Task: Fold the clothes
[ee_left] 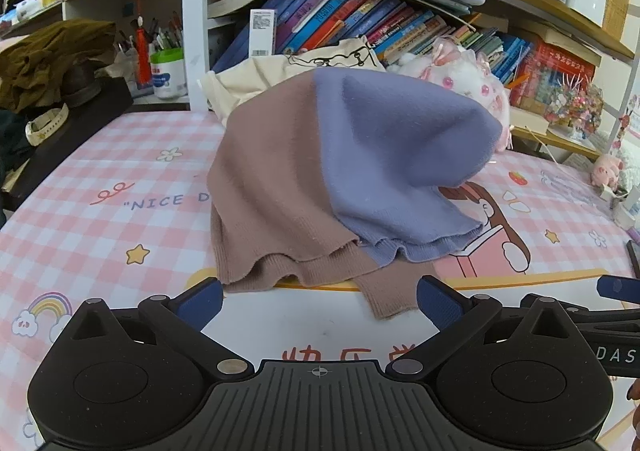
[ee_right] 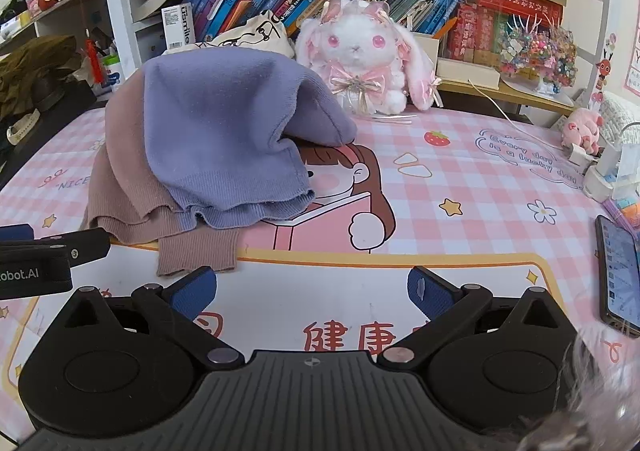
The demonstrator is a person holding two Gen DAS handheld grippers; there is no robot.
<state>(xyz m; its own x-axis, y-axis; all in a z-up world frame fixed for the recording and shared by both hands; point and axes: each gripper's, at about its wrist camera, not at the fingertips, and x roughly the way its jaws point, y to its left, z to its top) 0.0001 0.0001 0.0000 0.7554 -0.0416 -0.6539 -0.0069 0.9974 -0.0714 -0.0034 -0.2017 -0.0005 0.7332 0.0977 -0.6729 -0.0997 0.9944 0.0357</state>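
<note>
Plainly, both the left tongs (ee_left: 320,301) and right tongs (ee_right: 312,289) are gaping wide and empty near the sweater (ee_left: 320,179), lying beside "NICE" on the counter (ee_left: 120,187) mat.

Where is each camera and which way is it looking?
Left wrist: on the left tongs, looking forward and down at the sweater; its blue pads show, open.
Right wrist: on the right tongs, facing the plush bunny; its pads show, open.
Both see: sweater, pink mat, bookshelf, each other's tongs.
</note>
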